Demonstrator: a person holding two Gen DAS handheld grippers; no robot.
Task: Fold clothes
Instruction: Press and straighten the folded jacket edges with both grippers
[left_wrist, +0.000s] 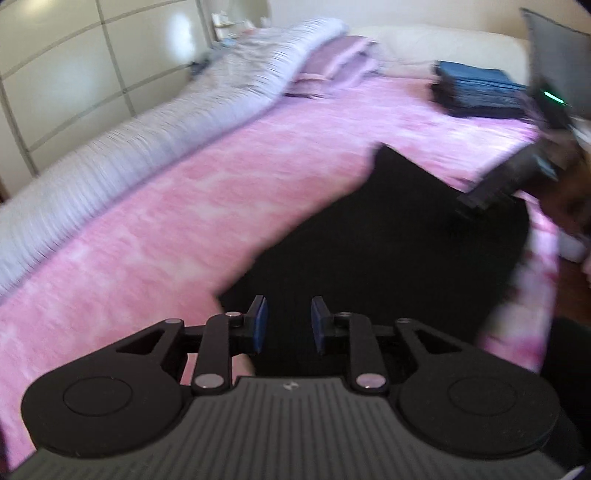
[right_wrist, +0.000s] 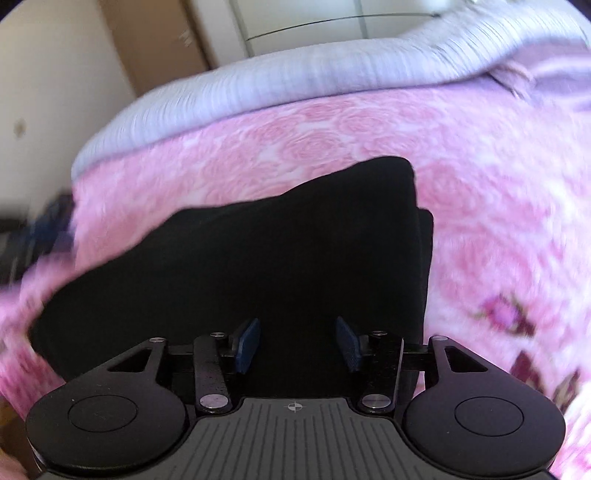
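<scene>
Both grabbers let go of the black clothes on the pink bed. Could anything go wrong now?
Maybe. The black garment lies near the edge of the pink blanket, so a nudge might slide it off. Its folded layers look a bit uneven at one corner, so they could slip apart. The left gripper and right gripper are both open just above it and could snag the cloth.
</scene>
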